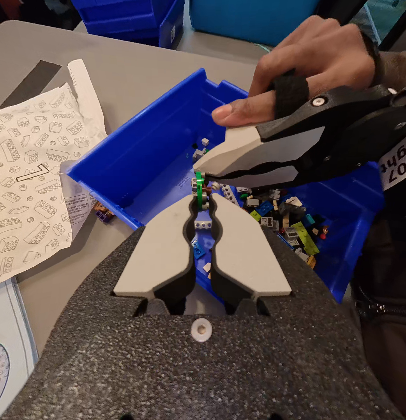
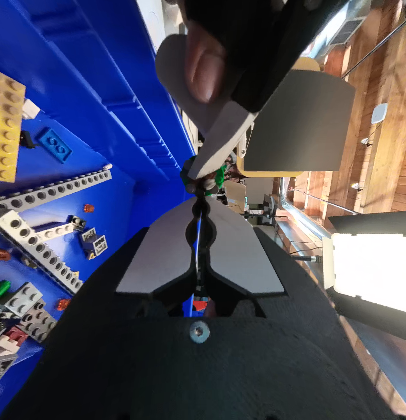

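My left gripper (image 1: 201,200) is shut on a small brick assembly (image 1: 199,188): an upright green round plate with grey studs and a brown piece. It holds the assembly above the blue bin (image 1: 129,159). My right gripper (image 1: 198,173), with a person's hand (image 1: 311,56) on it, comes in from the right. Its tips are closed and touch the top edge of the assembly. In the right wrist view my right gripper (image 2: 200,201) is shut, with its tips against the assembly (image 2: 216,179). The left gripper's finger (image 2: 215,147) comes down onto the assembly from above.
Loose bricks (image 1: 288,218) fill the bin's right half, among them grey hole beams (image 2: 49,193) and a yellow plate (image 2: 6,125). A paper bag printed with brick drawings (image 1: 27,170) lies on the grey table at the left. A small purple and brown piece (image 1: 103,212) lies beside the bin. More blue bins (image 1: 129,18) stand behind. My left and right fingertips are right by each other.
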The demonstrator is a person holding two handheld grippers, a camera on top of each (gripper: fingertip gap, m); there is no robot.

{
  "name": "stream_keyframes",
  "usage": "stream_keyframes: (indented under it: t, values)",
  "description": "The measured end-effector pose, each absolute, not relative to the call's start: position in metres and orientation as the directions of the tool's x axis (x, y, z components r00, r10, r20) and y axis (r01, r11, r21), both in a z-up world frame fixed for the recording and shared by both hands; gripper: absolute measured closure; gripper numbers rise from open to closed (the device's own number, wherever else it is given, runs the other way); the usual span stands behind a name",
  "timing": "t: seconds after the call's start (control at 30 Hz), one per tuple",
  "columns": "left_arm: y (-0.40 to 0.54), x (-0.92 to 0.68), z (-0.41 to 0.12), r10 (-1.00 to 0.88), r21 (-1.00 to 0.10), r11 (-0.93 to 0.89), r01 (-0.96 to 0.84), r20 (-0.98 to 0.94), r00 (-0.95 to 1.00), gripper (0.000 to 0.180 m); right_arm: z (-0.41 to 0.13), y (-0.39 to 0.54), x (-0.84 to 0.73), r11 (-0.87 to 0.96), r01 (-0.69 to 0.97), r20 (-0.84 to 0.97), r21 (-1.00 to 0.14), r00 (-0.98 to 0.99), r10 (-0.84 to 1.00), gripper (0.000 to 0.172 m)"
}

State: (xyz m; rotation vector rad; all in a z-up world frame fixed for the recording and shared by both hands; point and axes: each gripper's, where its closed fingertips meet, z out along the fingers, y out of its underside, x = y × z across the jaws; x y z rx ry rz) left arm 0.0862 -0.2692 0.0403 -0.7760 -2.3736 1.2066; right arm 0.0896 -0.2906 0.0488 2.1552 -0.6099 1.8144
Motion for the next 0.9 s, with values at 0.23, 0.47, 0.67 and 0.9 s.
stream_keyframes:
  t: [0.23, 0.47, 0.67, 0.9]
  values:
    - [-0.267, 0.084, 0.047, 0.626, -0.844, 0.483, 0.233, 0.147, -0.766, 0.172, 0.044, -0.29, 0.087, -0.87, -0.477, 0.965, -0.128, 0.141, -0.219, 0.153]
    - [-0.259, 0.079, 0.051, 0.651, -0.836, 0.527, 0.153, 0.281, -0.706, 0.172, 0.06, -0.276, 0.091, -0.914, -0.382, 0.983, -0.138, 0.062, -0.174, 0.123]
    - [-0.253, 0.068, 0.056, 0.686, -0.852, 0.498, 0.161, 0.274, -0.674, 0.171, 0.061, -0.274, 0.093, -0.905, -0.39, 0.977, -0.168, 0.054, -0.205, 0.137]
    - [-0.259, 0.068, 0.063, 0.657, -0.883, 0.462, 0.087, 0.275, -0.702, 0.159, 0.081, -0.288, 0.087, -0.768, -0.472, 0.894, -0.433, -0.111, -0.435, 0.137]
